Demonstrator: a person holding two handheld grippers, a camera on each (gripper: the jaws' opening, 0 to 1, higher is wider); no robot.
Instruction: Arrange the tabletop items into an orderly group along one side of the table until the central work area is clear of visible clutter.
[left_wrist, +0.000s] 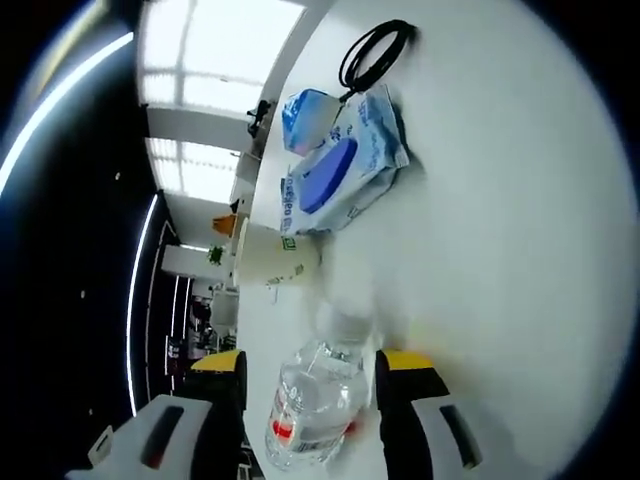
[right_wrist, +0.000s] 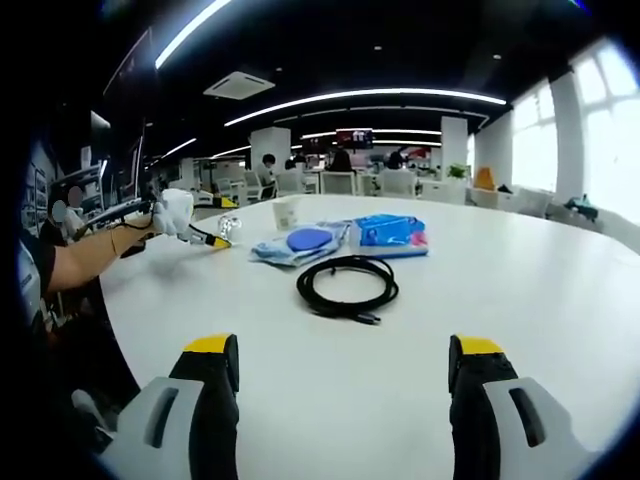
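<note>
Gripping a clear plastic water bottle between its yellow-tipped jaws, the left gripper holds the bottle by its sides, lifted off the white table, with the red-banded label toward the camera and the far end blurred. Just beyond the bottle in the left gripper view stands a white paper cup, and past that lies a wipes pack with a blue oval lid, a smaller blue packet touching its far side, and a coiled black cable at the far end of the row. The right gripper hovers low over bare tabletop with its jaws spread wide and nothing between them. Ahead of it in the right gripper view the cable lies nearest, then the wipes pack to the left and the blue packet to the right, touching each other. Further left, a person's forearm reaches in with the left gripper holding the bottle above the table, near the cup.
</note>
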